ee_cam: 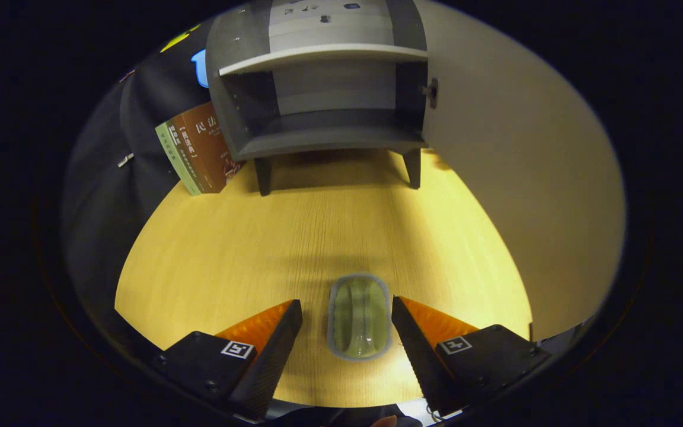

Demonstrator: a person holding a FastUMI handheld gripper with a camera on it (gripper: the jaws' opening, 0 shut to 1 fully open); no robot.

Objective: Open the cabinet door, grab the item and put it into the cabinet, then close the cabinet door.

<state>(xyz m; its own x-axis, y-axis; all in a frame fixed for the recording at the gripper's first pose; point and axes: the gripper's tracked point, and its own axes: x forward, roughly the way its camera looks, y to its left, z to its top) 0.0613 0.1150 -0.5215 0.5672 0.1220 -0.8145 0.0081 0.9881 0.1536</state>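
A small grey cabinet (324, 89) stands on legs at the far side of the wooden table (258, 237). Its door (513, 166) is swung wide open to the right, showing an empty lower compartment under a white shelf. A small pale green container with a grey rim (359, 317) lies on the table between my two fingers. My gripper (347, 317) is open, its orange and black fingers (276, 332) standing on either side of the container with a gap to each side, not touching it.
A brown and green book (199, 151) leans against the cabinet's left side. The open door walls off the table's right side. Bare tabletop lies between the container and the cabinet.
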